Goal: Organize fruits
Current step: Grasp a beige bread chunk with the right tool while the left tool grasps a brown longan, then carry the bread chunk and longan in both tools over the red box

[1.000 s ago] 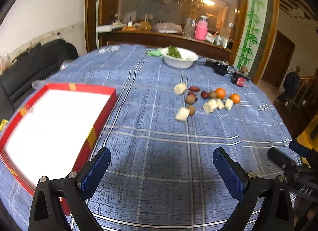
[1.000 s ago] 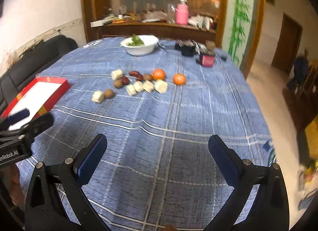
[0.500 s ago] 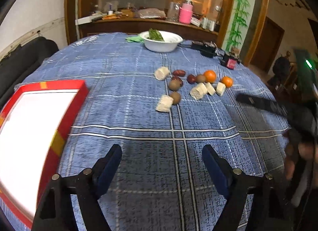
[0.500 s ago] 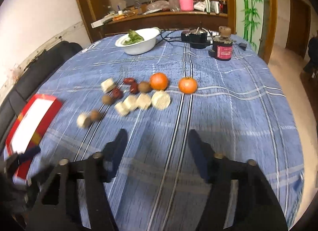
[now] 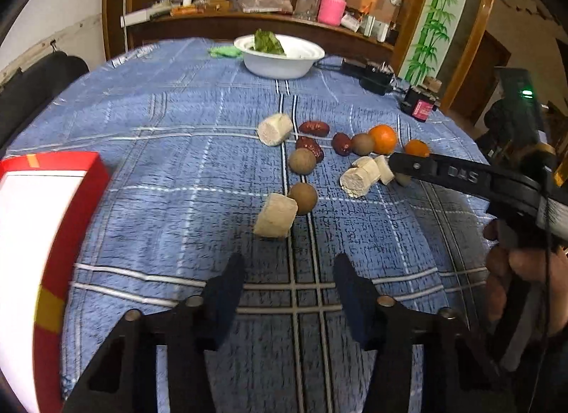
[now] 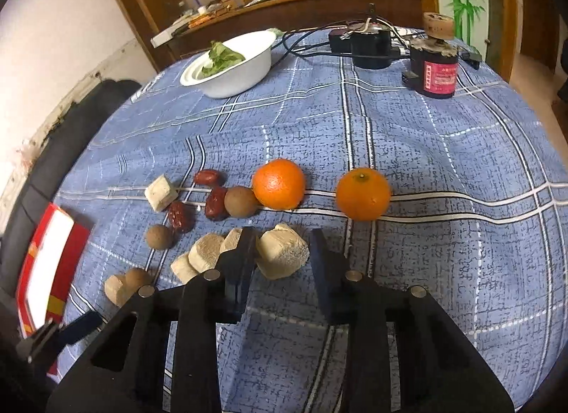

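- Both grippers have come closer to the fruit cluster since the earlier frames, and their jaws have just been closing; the scattered pieces now fill mid-frame in both views.
- Right gripper [image 6: 282, 248]: jaws narrowed around a pale cut chunk [image 6: 282, 253], lower centre of the right wrist view. The left pad looks to be against it and the right one just beside it, so a firm grip is not confirmed.
- Left gripper [image 5: 289, 273]: jaws part-closed with nothing between them, lower centre, aimed at a pale chunk [image 5: 276, 214] lying against a brown round fruit [image 5: 303, 198].
- Two oranges [image 6: 278, 188], red dates [image 6: 209, 177] and other brown fruits lie loose on the blue checked cloth [image 6: 443, 253], mid-frame.
- Red box [image 5: 46, 235], white inside, sits at the left edge; probably the destination, hence the sorting approach from that side.
- White bowl [image 5: 280, 58] with greens stands in the upper centre, uninvolved.
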A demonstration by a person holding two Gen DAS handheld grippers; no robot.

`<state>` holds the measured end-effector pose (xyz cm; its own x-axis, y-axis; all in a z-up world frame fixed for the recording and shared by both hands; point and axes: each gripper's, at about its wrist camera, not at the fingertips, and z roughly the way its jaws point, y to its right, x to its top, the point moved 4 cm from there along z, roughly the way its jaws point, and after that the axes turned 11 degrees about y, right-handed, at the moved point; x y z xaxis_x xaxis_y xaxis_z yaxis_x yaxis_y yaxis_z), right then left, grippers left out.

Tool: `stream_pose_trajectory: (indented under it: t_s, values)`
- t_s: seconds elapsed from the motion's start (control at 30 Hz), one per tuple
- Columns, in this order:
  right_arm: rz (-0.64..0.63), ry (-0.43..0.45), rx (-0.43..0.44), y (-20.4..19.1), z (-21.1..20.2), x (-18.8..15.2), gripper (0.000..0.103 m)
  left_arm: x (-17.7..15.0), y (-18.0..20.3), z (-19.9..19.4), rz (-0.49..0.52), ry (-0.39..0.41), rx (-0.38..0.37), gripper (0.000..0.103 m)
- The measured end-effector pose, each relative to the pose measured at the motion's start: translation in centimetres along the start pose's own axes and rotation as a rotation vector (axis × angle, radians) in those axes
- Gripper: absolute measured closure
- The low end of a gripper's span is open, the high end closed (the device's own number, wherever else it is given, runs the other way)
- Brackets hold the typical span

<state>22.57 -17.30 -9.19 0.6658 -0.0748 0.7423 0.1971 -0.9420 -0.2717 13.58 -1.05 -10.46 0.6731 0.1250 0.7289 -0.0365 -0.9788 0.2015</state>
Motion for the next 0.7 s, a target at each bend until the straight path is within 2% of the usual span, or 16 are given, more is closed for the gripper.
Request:
stream_pose_trajectory:
  t_s: [0.23, 0.27, 0.37, 0.43, 0.63, 0.67, 0.7]
  values:
    - [-0.013, 0.018, 0.015, 0.2, -2.1, -0.5, 0.074, 0.9, 0.1, 1.1, 0.019, 0.015, 0.027, 0.059]
    - [-0.009, 0.015, 0.014, 0.2, -2.7, -0.6, 0.074, 1.0, 0.1, 1.2, 0.020, 0.021, 0.033, 0.064]
    - [-0.011, 0.037, 0.033, 0.1, -5.1, -1.4, 0.074, 1.5, -0.5, 1.7, 0.007, 0.029, 0.045, 0.091]
    - [-0.007, 0.048, 0.048, -0.1, -6.4, -2.0, 0.074, 1.6, -1.1, 2.0, -0.012, 0.035, 0.053, 0.100]
    - [0.022, 0.047, 0.071, -0.1, -9.9, -5.1, 0.074, 1.8, -1.4, 1.9, -0.038, 0.033, 0.006, 0.101]
    - [0.025, 0.044, 0.070, -0.1, -10.2, -5.5, 0.074, 1.7, -1.1, 1.8, -0.026, 0.027, 0.010, 0.099]
    - [0.030, 0.043, 0.070, -0.1, -10.5, -5.9, 0.074, 1.6, -0.9, 1.8, -0.007, 0.020, 0.019, 0.090]
